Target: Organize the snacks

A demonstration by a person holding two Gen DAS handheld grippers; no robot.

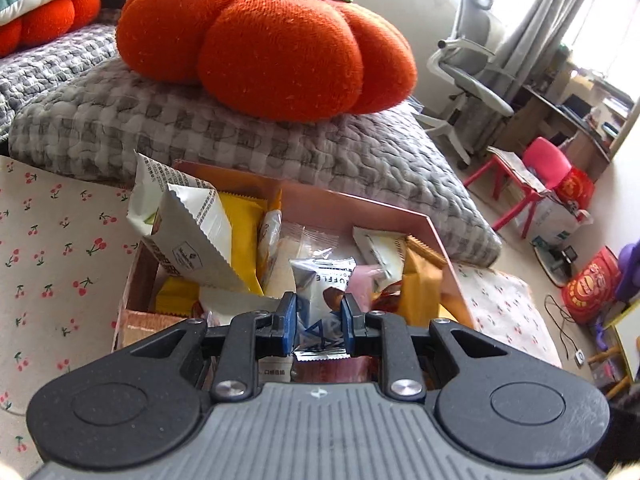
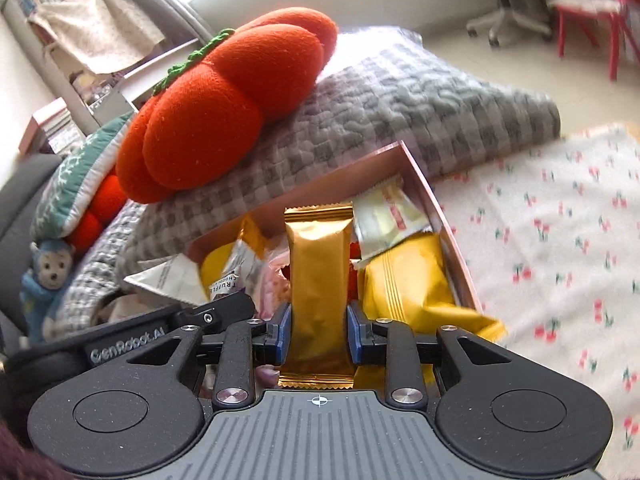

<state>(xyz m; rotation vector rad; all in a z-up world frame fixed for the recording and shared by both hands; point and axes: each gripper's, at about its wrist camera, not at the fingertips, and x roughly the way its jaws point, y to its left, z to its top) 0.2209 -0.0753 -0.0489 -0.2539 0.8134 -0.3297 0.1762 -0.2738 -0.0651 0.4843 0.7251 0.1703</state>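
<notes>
A pink open box (image 1: 360, 208) full of snack packets lies on a cherry-print cloth; it also shows in the right wrist view (image 2: 452, 232). My left gripper (image 1: 319, 320) is shut on a silver and white truffle packet (image 1: 324, 288) just above the box's near side. My right gripper (image 2: 319, 320) is shut on a long gold wrapped bar (image 2: 319, 276), held upright over the box. Yellow packets (image 2: 408, 284) and white packets (image 1: 192, 232) lie inside. The left gripper's body (image 2: 168, 332) shows in the right wrist view.
A grey checked quilted cushion (image 1: 240, 132) lies behind the box with an orange pumpkin plush (image 1: 264, 40) on top. The cherry-print cloth (image 2: 560, 248) spreads to the box's sides. An office chair (image 1: 468, 76) and a red stool (image 1: 520, 184) stand on the floor beyond.
</notes>
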